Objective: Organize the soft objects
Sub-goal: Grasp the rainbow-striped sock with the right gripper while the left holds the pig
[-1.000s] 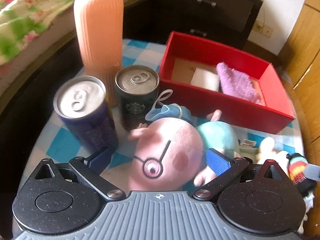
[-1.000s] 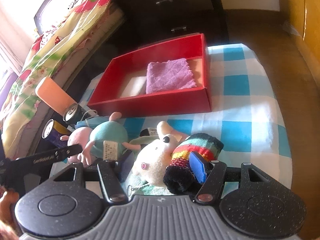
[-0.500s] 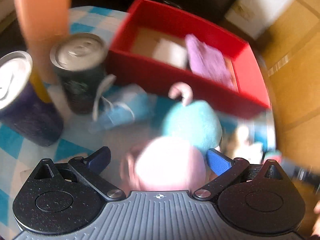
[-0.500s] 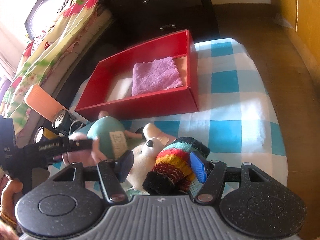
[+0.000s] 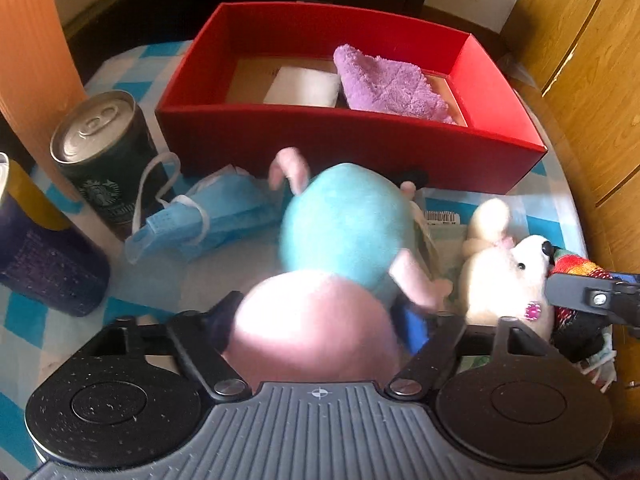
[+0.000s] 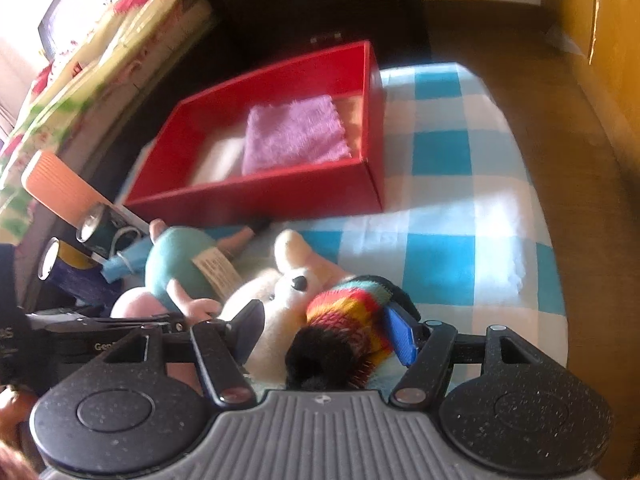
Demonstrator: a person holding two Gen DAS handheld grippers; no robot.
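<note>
My left gripper [image 5: 316,320] is shut on the pink head of a pig plush [image 5: 320,320] with a teal body [image 5: 348,220], held above the checked tablecloth; the plush also shows in the right wrist view [image 6: 180,268]. My right gripper [image 6: 328,332] has its jaws around a white plush [image 6: 280,300] in a rainbow-striped sweater [image 6: 348,316]; the jaws stand apart. The white plush also shows in the left wrist view [image 5: 508,276]. A red box [image 5: 360,144] behind holds a purple cloth [image 5: 392,88] and a white pad [image 5: 304,88].
A blue face mask [image 5: 208,216] lies left of the pig plush. A green can [image 5: 108,160], a purple can [image 5: 36,256] and an orange ribbed container [image 5: 32,64] stand at the left. A wooden cabinet [image 5: 592,60] is on the right, a dark dresser [image 6: 304,4] behind.
My left gripper closed on the pig plush's head and lifted it toward the red box. My right gripper moved closer around the white plush.
</note>
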